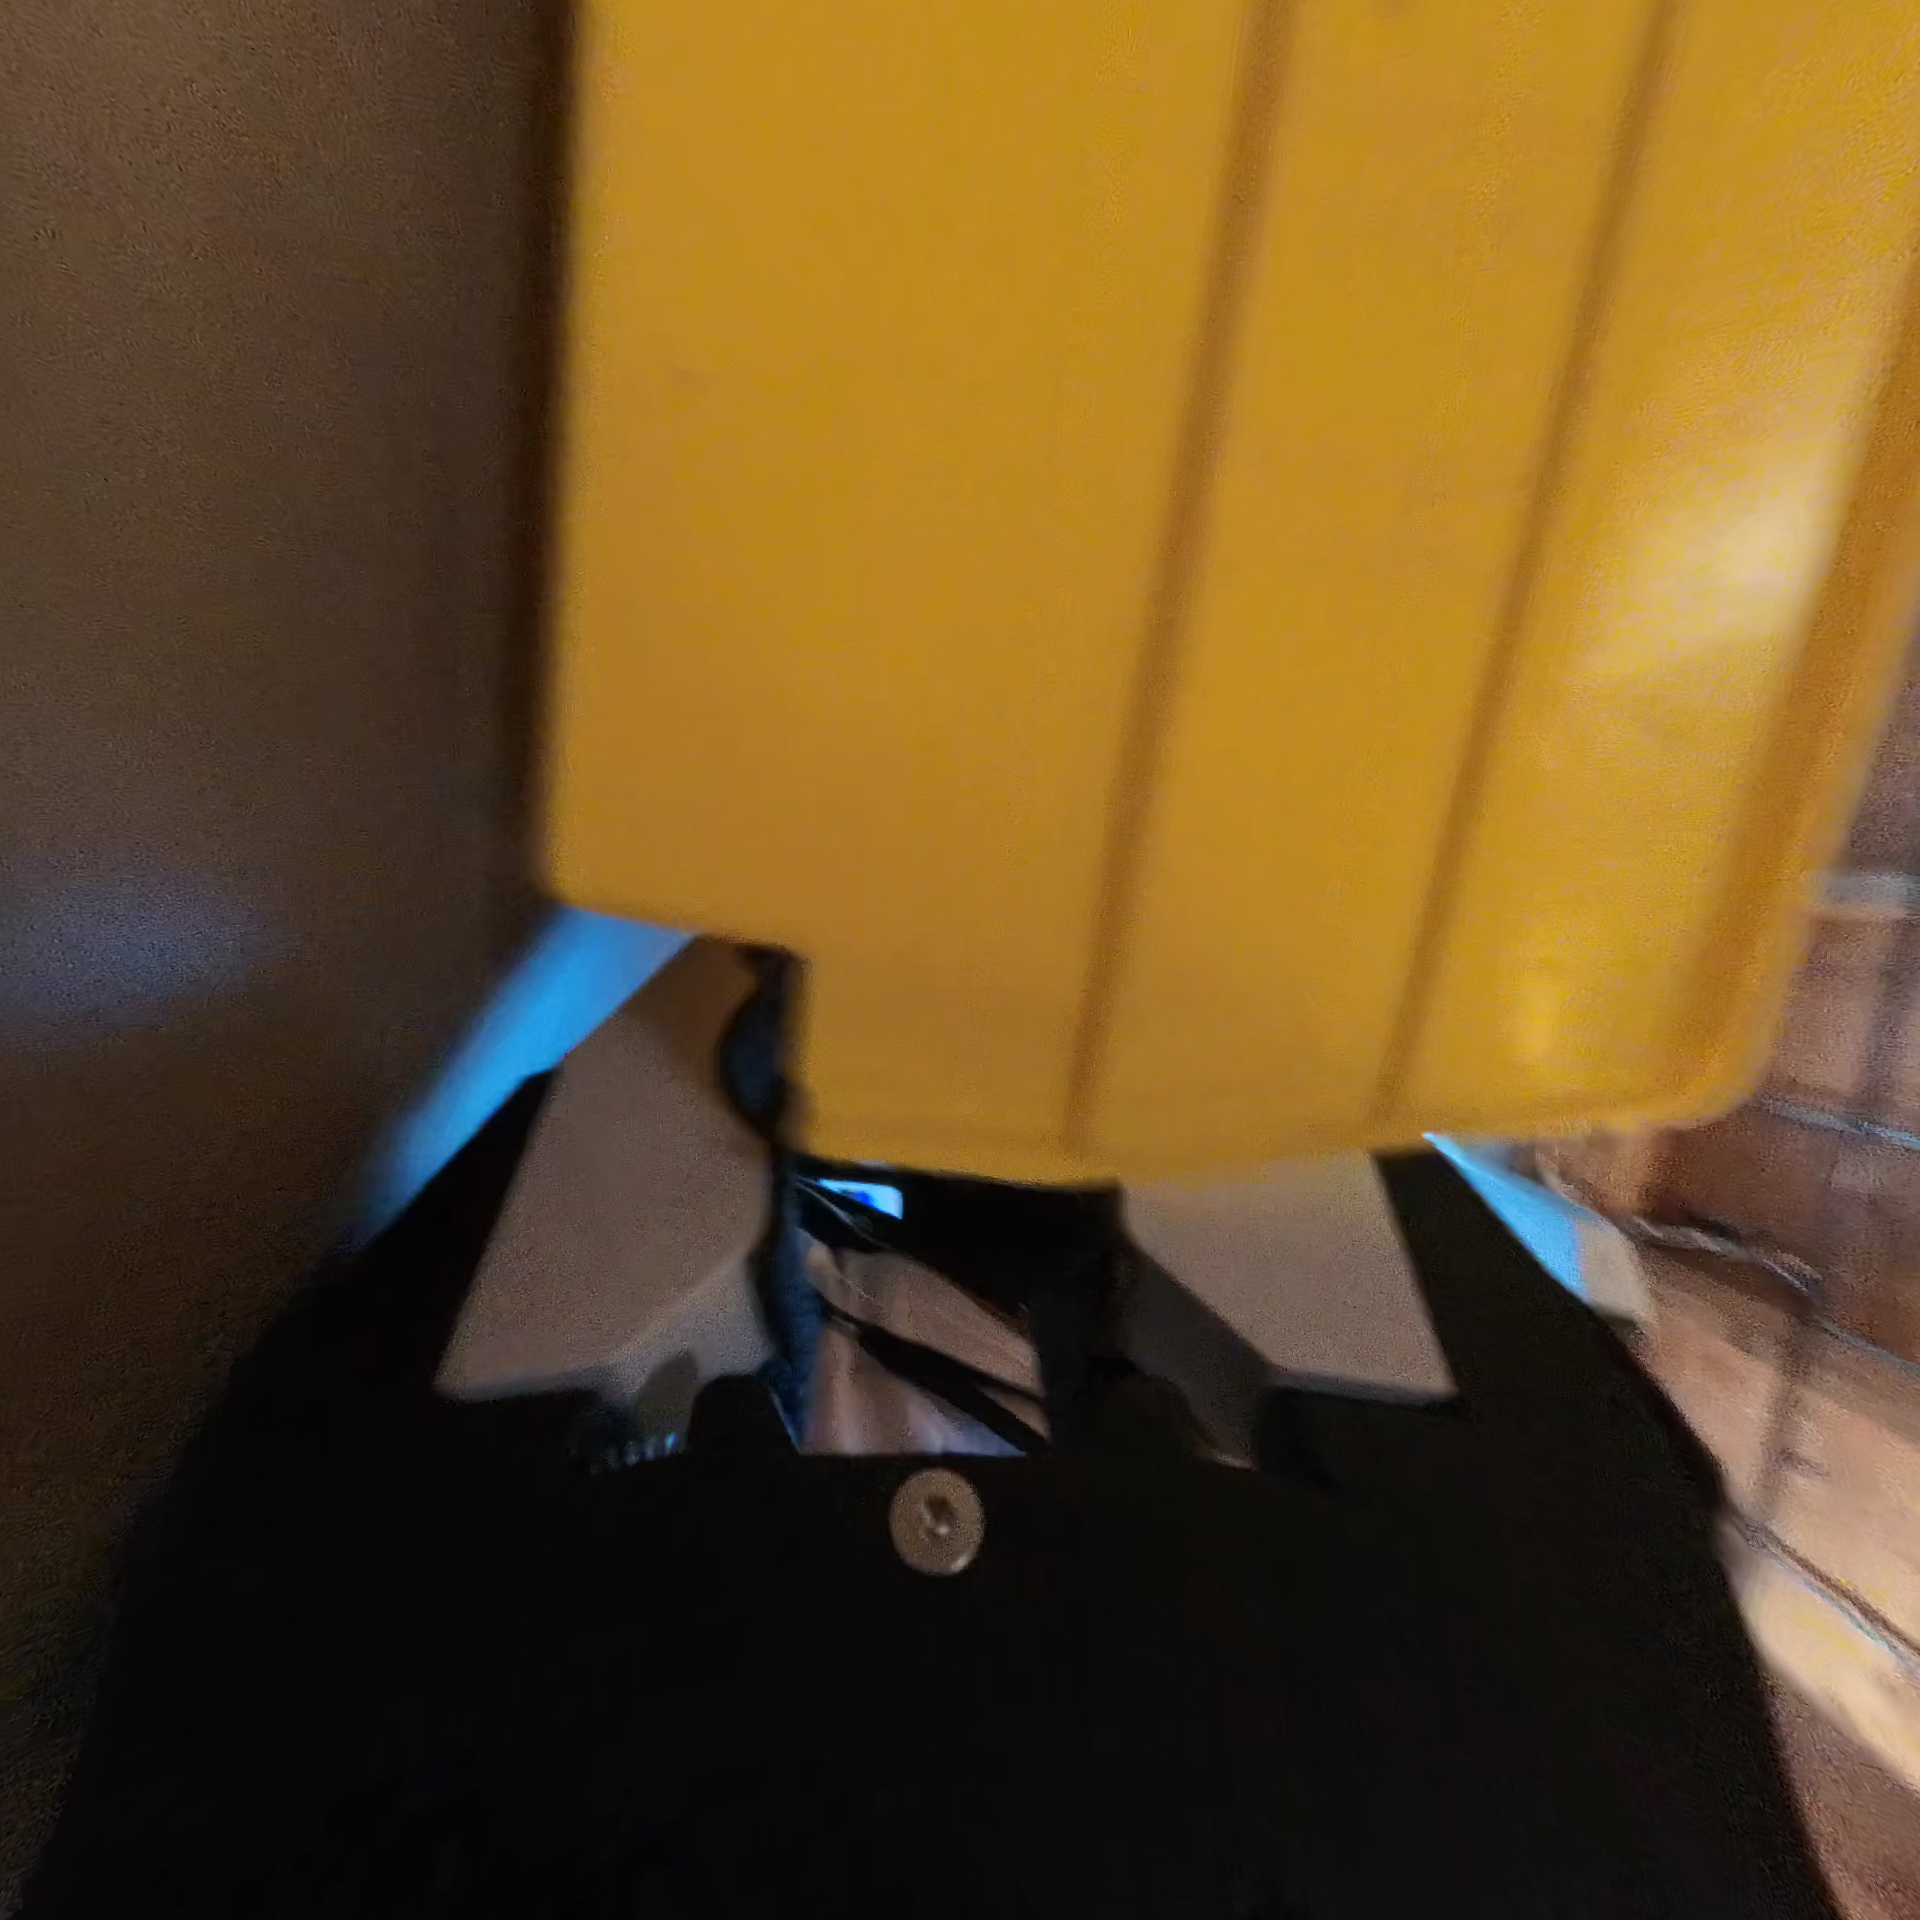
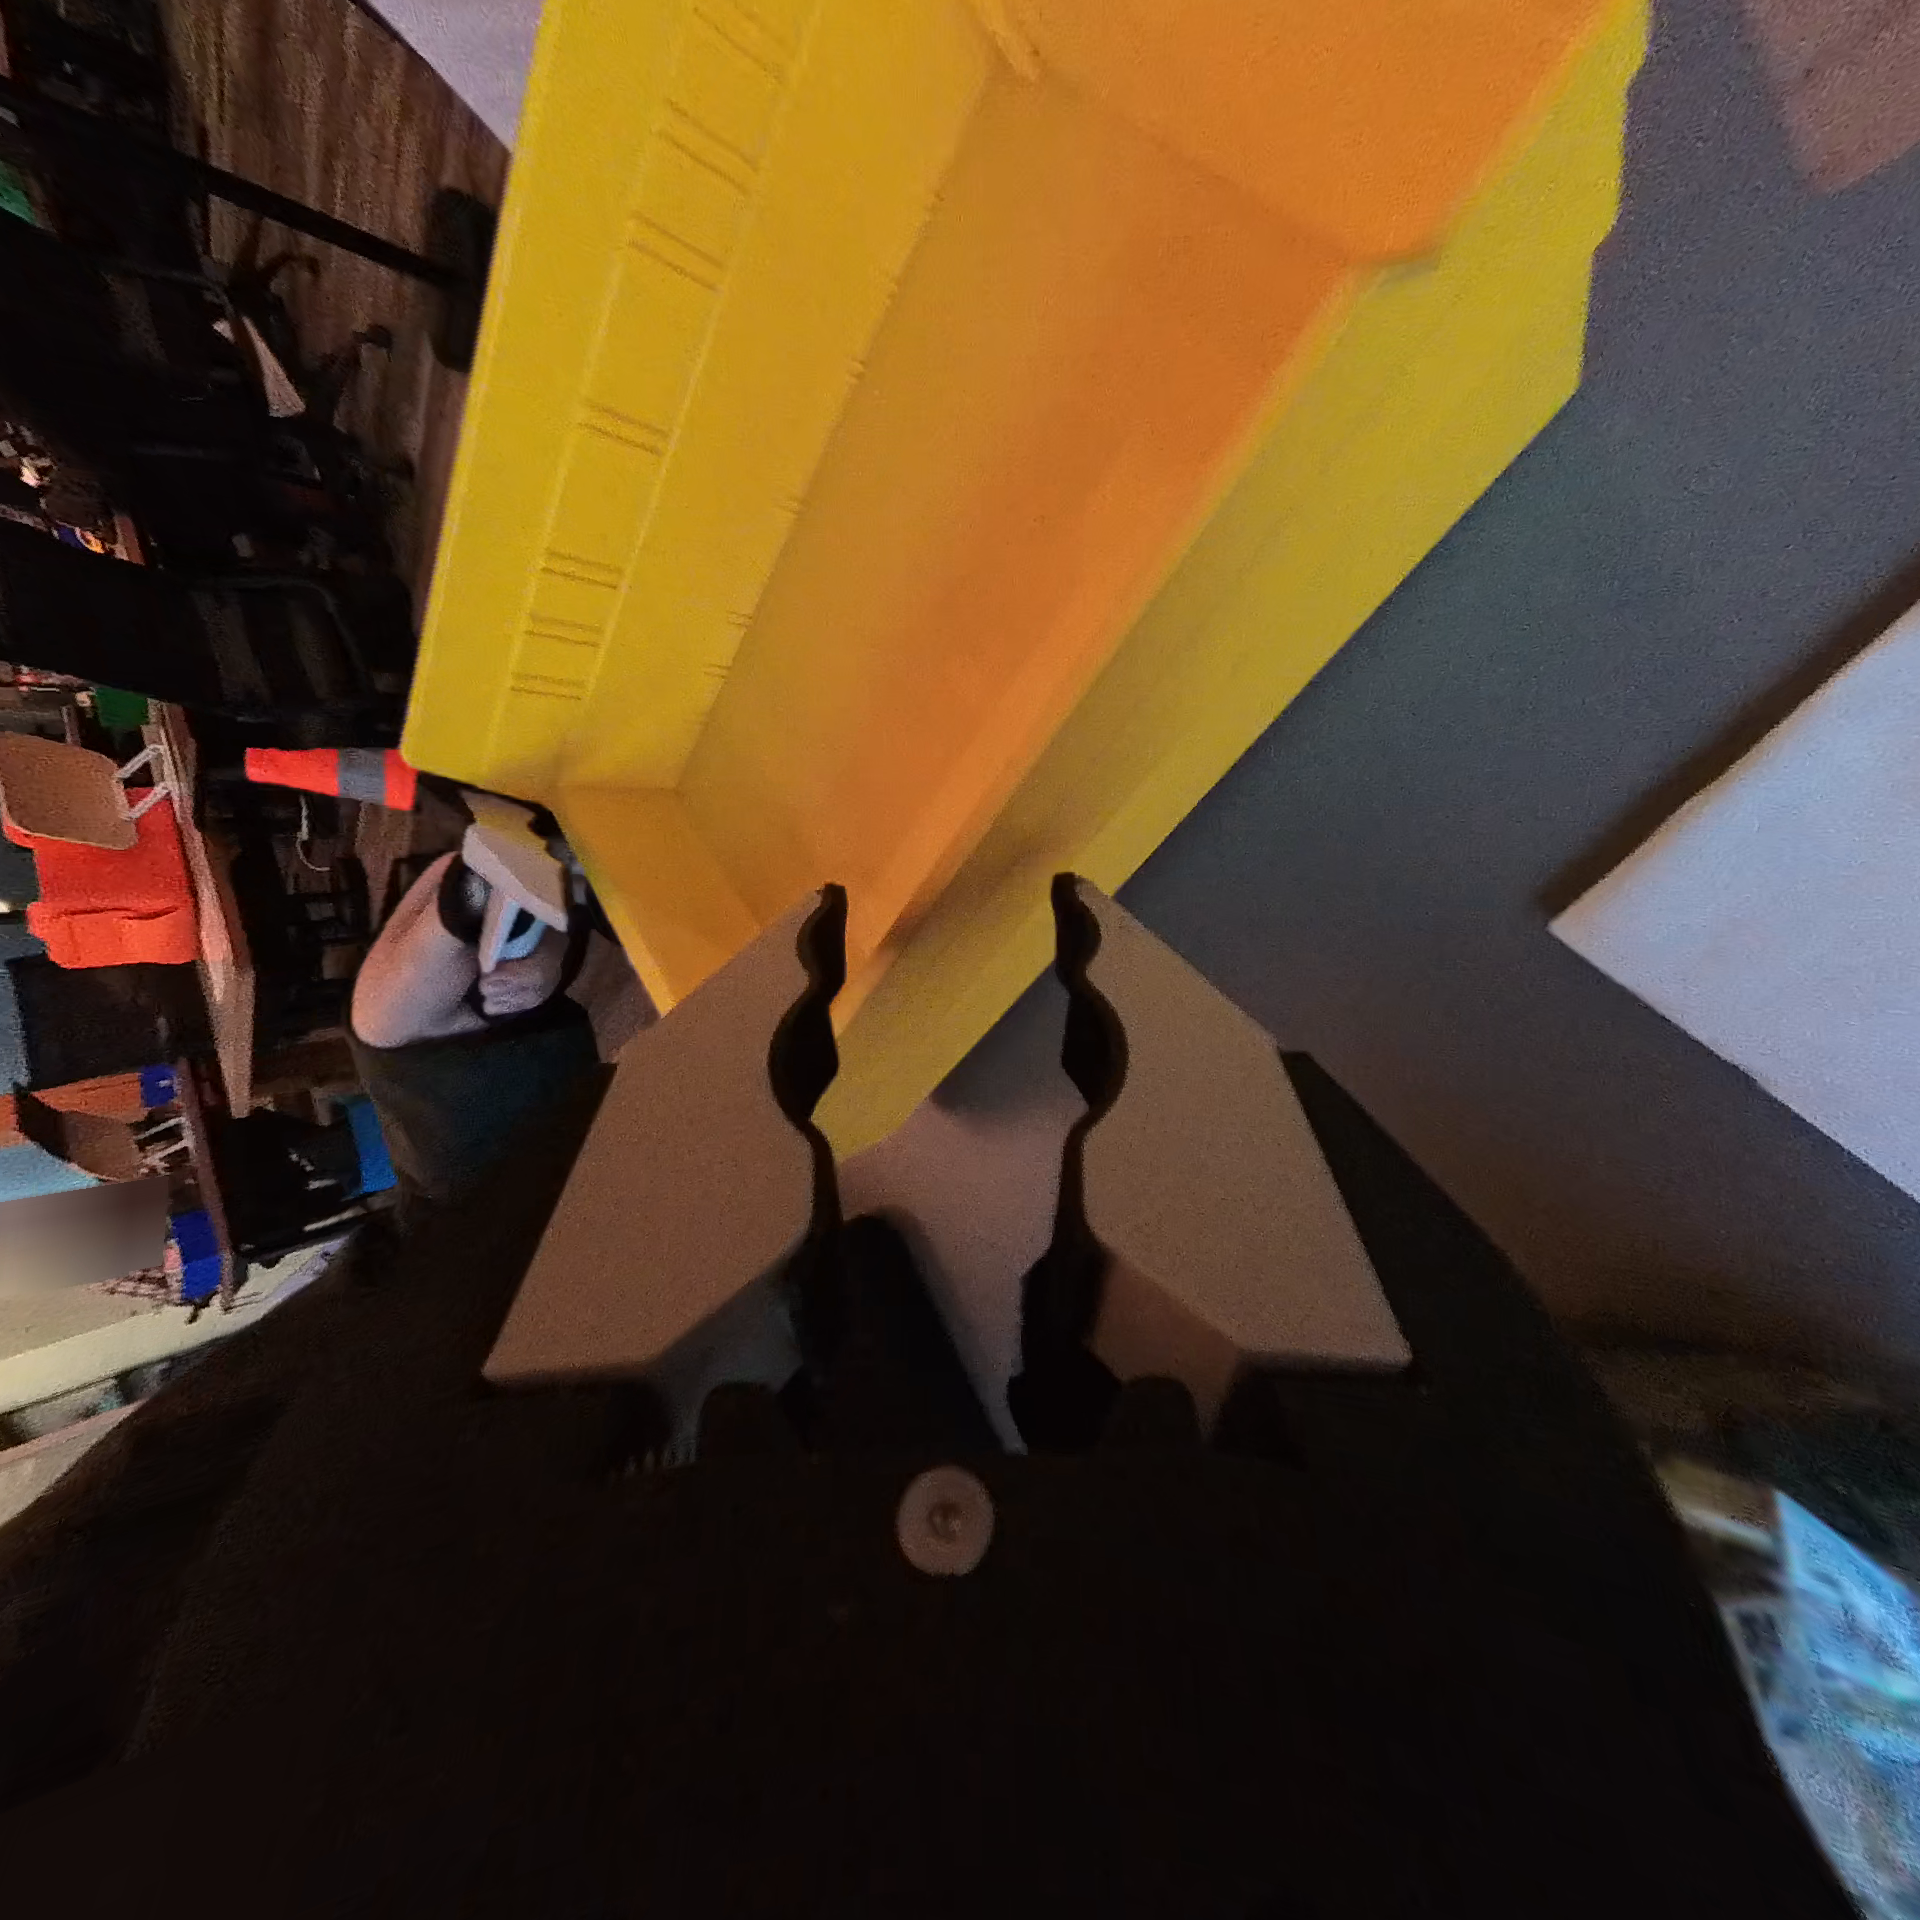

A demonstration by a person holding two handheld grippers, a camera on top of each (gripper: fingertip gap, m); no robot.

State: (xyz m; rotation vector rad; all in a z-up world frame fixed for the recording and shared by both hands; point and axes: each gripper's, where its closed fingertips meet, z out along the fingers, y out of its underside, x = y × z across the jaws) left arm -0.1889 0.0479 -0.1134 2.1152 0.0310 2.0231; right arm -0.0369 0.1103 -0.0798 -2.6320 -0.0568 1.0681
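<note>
Yellow bin (image 2: 935,468) hangs tilted in the air, its open inside facing the right wrist view. The right tongs (image 2: 951,904) stand apart astride its near corner: the wall lies against one finger, with a clear gap to the other. The left tongs (image 1: 940,1205) sit under the bin's ribbed underside, which hides their tips, so I cannot tell whether they grip; the picture is blurred. Beyond lie a grey table (image 2: 1455,831) with a white sheet (image 2: 1787,883) on it, and, farther off, an orange cone (image 2: 332,774).
</note>
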